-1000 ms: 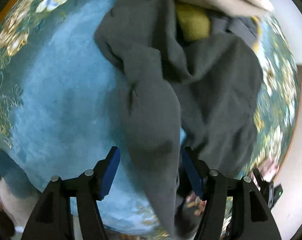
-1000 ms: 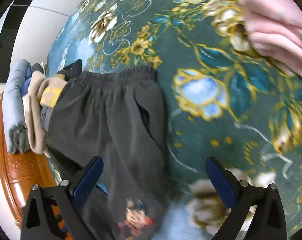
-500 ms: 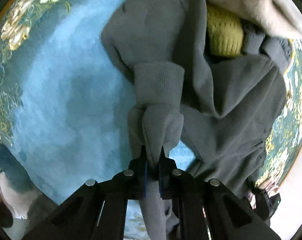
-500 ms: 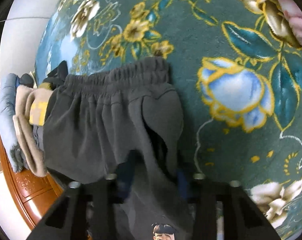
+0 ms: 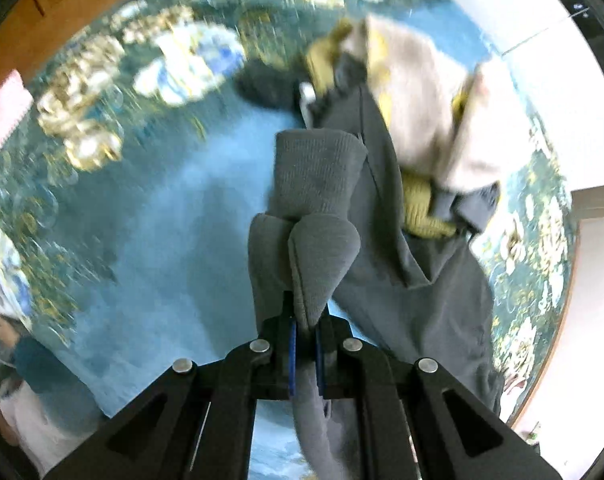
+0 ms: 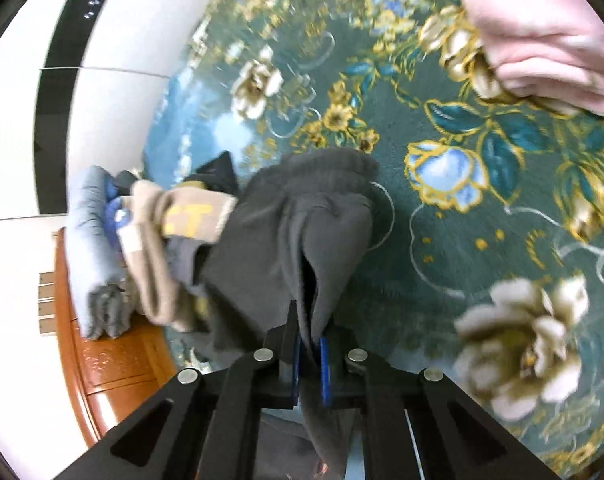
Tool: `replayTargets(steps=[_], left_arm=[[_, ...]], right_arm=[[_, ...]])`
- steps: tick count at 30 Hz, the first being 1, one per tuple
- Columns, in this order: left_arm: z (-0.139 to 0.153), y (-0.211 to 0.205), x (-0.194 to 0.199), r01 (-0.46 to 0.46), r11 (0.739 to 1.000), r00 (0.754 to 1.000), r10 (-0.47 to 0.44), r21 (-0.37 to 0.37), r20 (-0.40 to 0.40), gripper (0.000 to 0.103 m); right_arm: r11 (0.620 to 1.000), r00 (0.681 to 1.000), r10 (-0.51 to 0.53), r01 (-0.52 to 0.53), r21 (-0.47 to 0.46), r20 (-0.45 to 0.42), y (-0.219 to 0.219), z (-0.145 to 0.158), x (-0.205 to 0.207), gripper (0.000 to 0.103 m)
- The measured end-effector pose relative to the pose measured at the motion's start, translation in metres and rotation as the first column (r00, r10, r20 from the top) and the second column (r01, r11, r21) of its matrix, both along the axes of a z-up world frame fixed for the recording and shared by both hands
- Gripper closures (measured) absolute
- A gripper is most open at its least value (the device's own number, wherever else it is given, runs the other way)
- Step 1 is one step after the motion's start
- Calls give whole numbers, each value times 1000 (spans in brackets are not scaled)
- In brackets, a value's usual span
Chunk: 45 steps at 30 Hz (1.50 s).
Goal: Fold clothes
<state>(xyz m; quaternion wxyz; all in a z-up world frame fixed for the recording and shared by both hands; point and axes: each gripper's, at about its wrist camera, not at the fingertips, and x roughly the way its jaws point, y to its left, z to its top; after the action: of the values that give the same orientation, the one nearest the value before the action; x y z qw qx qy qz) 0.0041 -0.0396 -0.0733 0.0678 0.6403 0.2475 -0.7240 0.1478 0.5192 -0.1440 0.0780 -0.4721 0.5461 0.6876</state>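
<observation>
The grey trousers [image 5: 414, 280] are soft matt knit cloth, with a ribbed cuff [image 5: 316, 172] above the left gripper [image 5: 304, 334] of matt black plastic with bright metal rivets and blue pads. Beneath lies a floral spread [image 6: 482, 208], a short-piled matt fabric. Left of the trousers, a beige garment [image 6: 153, 248] looks fleecy. Past it, the wooden frame [image 6: 113, 364] is glossy, varnished orange-brown. A pink cloth [image 6: 542, 36] looks soft.

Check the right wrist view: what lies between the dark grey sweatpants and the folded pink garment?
Only bare floral teal carpet lies between the dark grey sweatpants and the folded pink garment; nothing else rests there, as the right wrist view shows.
</observation>
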Motion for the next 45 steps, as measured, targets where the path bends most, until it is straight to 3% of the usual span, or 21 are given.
replayTargets(steps=[6,10,13,18,21,24,26,28,30,33,35,38,41,43,45], left_arm=[[43,-73,18,-41,997,996,46,57,-81,96],[45,-103,17,-57,992,995,65,112,-73,96],[44,-110,1,-57,987,995,68,148,-69,97],[81,-125,-31,-20,979,979,60,204,-192,97],[107,-143,-53,-9,971,962,73,238,-261,97],[139,-159,-67,27,961,930,77,276,-361,97],[153,-163,-65,75,962,902,46,261,-429,96],[149,-163,-59,112,961,896,13,254,-444,96],[122,-160,-51,122,959,919,-11,257,-394,96],[54,-148,-32,96,967,972,-39,237,-234,96],[7,-139,-16,76,978,992,-55,196,-113,96],[-42,-131,5,60,989,998,-63,138,20,96],[-78,-126,23,52,995,989,-62,80,131,96],[-78,-125,28,53,996,989,-63,76,135,96],[-70,-123,28,63,994,992,-72,87,106,96]], right_arm=[[996,995,-75,78,36,-66,-12,71,72,96],[992,992,-83,91,86,-93,-28,107,98,96],[986,996,-67,75,148,-59,-47,125,85,96],[969,989,-26,61,240,-147,-78,187,46,96],[951,973,25,48,305,-230,-97,237,24,96],[928,948,81,40,369,-308,-116,287,3,96],[904,930,120,42,425,-346,-125,308,2,96],[881,919,149,45,471,-366,-131,318,7,96],[874,930,143,41,484,-338,-129,301,17,96],[895,980,79,12,446,-184,-114,224,35,96],[918,998,29,-2,398,-62,-102,168,49,96],[948,991,-39,-3,320,124,-85,86,76,96],[966,968,-66,2,257,241,-74,31,106,96],[975,952,-76,8,224,298,-67,2,123,96],[976,959,-70,9,219,276,-62,-1,128,96]])
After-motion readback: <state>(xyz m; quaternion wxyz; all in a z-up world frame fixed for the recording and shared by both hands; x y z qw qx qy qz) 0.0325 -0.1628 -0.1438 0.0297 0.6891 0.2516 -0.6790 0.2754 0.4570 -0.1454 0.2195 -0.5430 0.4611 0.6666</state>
